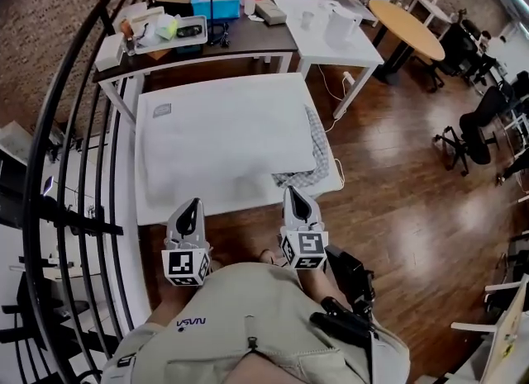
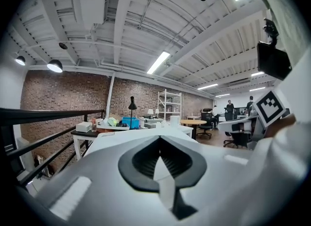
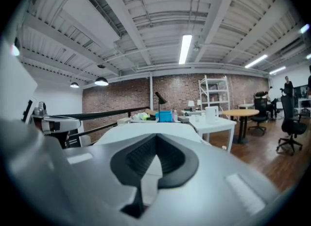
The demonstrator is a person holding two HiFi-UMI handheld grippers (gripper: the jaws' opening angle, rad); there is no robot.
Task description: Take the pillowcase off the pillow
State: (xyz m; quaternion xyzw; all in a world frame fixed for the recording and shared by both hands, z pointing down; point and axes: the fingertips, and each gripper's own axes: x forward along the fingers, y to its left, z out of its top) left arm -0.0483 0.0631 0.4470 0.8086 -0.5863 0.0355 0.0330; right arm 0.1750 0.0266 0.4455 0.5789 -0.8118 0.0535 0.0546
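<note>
The stuffed white pillowcase (image 1: 223, 139) lies flat on the white table (image 1: 153, 209), with checked fabric (image 1: 312, 166) showing at its right end. The left tongs (image 1: 190, 206) and right tongs (image 1: 296, 194) hover at the table's near edge, both clenched and empty.

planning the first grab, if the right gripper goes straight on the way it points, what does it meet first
Most likely the checkered fabric at the near right corner of the pillow, just ahead of the shut right gripper; height is unclear, so it might skim over.
</note>
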